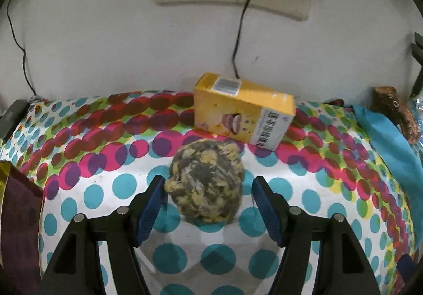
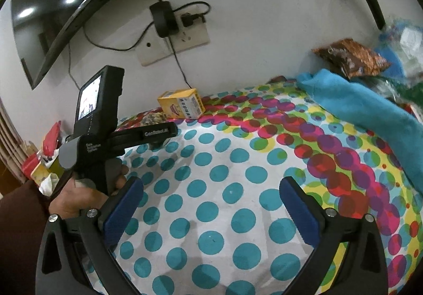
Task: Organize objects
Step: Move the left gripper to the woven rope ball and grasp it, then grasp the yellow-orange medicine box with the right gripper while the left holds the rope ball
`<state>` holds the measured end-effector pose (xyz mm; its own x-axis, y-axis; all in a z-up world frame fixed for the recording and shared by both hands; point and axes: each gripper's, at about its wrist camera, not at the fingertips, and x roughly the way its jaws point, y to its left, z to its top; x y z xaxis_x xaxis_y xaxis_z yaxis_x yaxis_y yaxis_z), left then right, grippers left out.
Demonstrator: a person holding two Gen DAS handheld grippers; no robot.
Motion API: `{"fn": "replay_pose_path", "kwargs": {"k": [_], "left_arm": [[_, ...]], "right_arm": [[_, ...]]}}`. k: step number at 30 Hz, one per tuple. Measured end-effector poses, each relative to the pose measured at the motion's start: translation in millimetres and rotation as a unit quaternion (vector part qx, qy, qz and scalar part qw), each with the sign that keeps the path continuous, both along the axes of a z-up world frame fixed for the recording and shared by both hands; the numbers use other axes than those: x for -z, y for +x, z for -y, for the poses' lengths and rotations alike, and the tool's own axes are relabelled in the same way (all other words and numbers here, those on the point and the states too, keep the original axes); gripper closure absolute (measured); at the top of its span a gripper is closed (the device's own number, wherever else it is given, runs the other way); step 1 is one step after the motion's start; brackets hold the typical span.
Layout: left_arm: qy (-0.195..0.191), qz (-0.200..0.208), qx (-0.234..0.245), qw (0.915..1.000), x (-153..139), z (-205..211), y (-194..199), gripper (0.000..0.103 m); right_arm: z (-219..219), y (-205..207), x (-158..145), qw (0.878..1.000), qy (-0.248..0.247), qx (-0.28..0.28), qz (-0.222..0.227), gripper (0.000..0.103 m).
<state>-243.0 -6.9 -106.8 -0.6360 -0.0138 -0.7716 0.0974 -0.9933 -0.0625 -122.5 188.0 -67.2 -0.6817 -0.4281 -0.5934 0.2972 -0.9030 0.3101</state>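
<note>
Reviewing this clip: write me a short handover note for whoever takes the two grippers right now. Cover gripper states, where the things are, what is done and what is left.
Left gripper: open, jaws on either side of the woven ball, pads not pressing it yet.
Right gripper: open and empty, over the dotted cloth.
Things: the ball lies on the cloth just in front of the yellow box, which lies near the wall. A blue towel and a brown snack packet sit at the right edge.
Done: nothing visibly sorted yet.
Left: probably close on the ball, lift and place it, then deal with the box.
</note>
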Motion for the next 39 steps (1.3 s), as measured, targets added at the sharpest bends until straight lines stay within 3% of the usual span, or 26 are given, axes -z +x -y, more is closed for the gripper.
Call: {"fn": "replay_pose_path", "kwargs": {"k": [5, 7, 14, 22, 27, 35, 38, 39], "left_arm": [[0.005, 0.004, -0.013, 0.9999, 1.1, 6.8, 0.7, 0.034], [0.009, -0.001, -0.011, 0.9999, 0.2, 8.0, 3.4, 0.052], [0.026, -0.005, -0.011, 0.9996, 0.5, 14.4, 6.7, 0.052], [-0.001, -0.001, -0.018, 0.9998, -2.7, 12.8, 7.0, 0.052], [-0.002, -0.001, -0.022, 0.9998, -3.2, 12.9, 6.9, 0.052], [-0.007, 0.001, -0.032, 0.9995, 1.0, 3.9, -2.0, 0.052], [-0.009, 0.001, -0.032, 0.9995, 1.0, 3.3, -2.2, 0.052], [-0.010, 0.001, -0.032, 0.9994, 1.0, 3.0, -2.2, 0.052]], "right_arm": [[-5.4, -4.2, 4.7, 1.000, -0.013, 0.010, 0.017, 0.000], [-4.4, -3.9, 4.9, 1.000, -0.008, 0.011, 0.017, 0.000], [6.9, -25.1, 7.6, 0.999, 0.019, -0.013, 0.032, 0.000], [18.5, -112.7, -4.1, 0.997, 0.039, -0.060, 0.007, 0.000], [55.1, -163.6, 11.9, 0.985, 0.103, -0.139, 0.014, 0.002], [108.7, -196.6, 16.0, 0.965, 0.139, -0.221, 0.011, 0.020], [122.4, -204.7, 22.2, 0.961, 0.146, -0.234, 0.020, 0.034], [127.3, -207.0, 25.4, 0.959, 0.148, -0.240, 0.025, 0.048]]}}
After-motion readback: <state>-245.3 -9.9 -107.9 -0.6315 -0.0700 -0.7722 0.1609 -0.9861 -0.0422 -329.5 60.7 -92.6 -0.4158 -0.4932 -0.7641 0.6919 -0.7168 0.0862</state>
